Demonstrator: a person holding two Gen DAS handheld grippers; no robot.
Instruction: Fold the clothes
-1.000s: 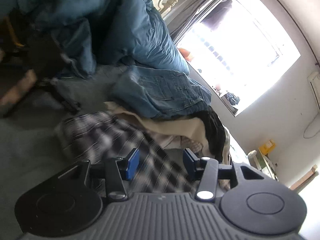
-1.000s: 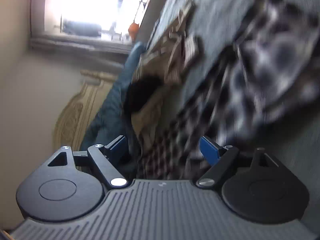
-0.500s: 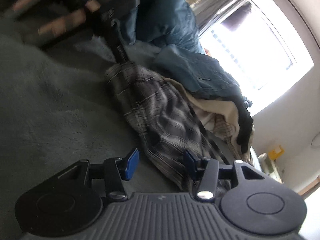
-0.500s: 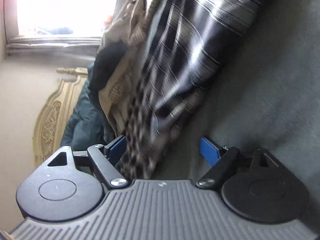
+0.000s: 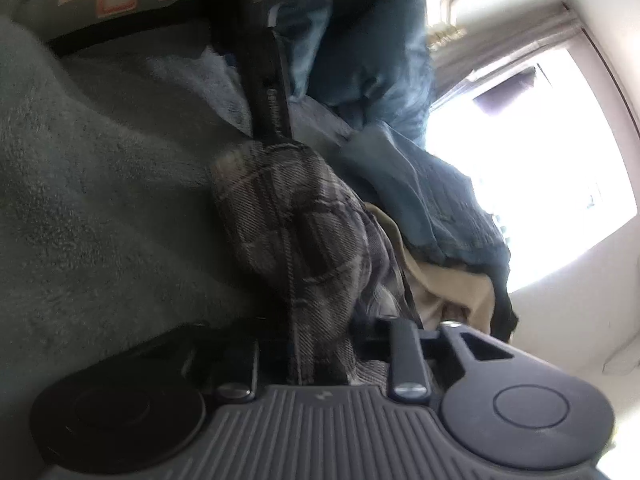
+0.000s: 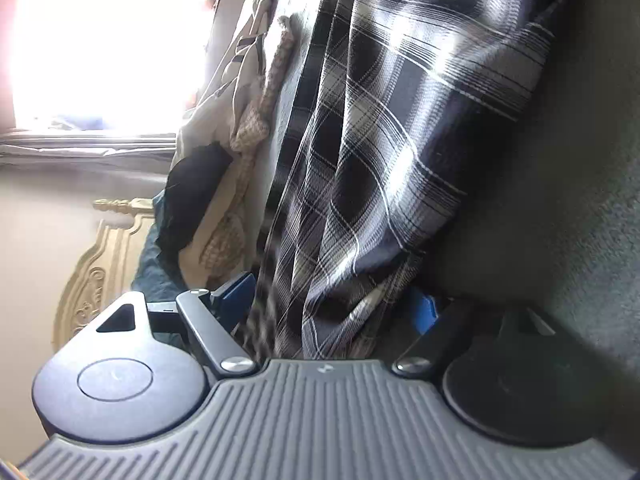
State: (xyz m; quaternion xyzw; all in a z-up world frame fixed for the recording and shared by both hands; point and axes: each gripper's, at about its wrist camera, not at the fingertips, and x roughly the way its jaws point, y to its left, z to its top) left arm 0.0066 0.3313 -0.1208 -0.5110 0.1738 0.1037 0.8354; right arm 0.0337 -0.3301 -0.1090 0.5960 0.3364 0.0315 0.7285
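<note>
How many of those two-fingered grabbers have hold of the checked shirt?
1. The left gripper has just closed on the checked shirt. The right gripper straddles its other end, open. Nothing looks hidden.

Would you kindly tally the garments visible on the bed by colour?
Plaid: 1, the plaid shirt
Blue denim: 1, the jeans
Beige: 1, the beige garment
Black: 1, the black garment
Total: 4
</note>
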